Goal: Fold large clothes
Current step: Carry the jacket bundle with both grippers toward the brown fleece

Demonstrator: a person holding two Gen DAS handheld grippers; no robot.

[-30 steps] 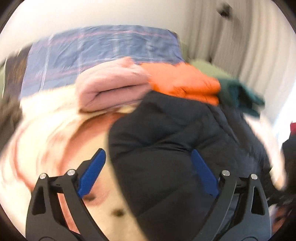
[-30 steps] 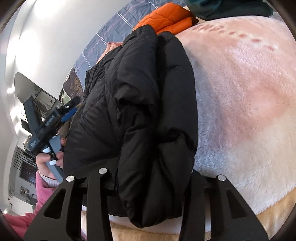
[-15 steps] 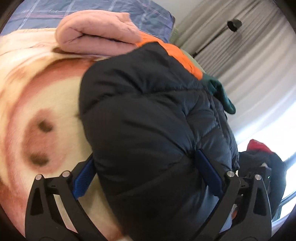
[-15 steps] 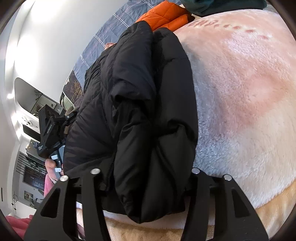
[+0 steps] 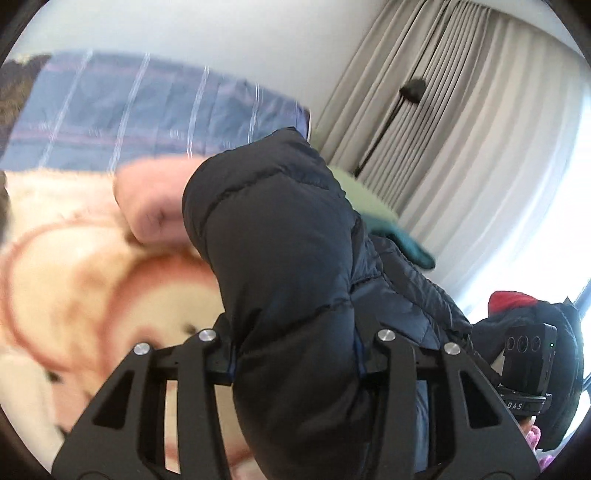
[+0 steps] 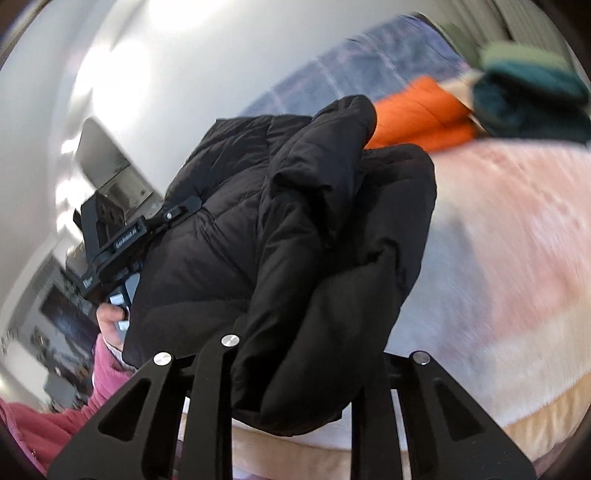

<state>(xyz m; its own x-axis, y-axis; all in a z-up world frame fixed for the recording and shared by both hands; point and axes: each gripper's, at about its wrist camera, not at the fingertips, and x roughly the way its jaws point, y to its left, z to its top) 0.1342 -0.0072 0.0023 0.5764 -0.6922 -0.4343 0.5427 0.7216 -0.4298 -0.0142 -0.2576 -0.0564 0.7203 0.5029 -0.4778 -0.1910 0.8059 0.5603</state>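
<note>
Black quilted puffer jacket (image 6: 303,236), bunched over fleecy blanket (image 6: 509,240)

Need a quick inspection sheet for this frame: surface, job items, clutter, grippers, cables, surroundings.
Surface: bed under a fluffy pink and cream blanket, blurred in both views.
Job's things: black puffer jacket, bunched and lifted between both grippers.
Clutter: folded orange jacket, pink garment, dark green garment, blue checked quilt behind them.
Grippers: left gripper and right gripper have just been closing; both are shut on the jacket.
Cables: nothing seen.
Surroundings: white wall, grey curtains, bright window at the left view's right edge; person's pink sleeve.
</note>
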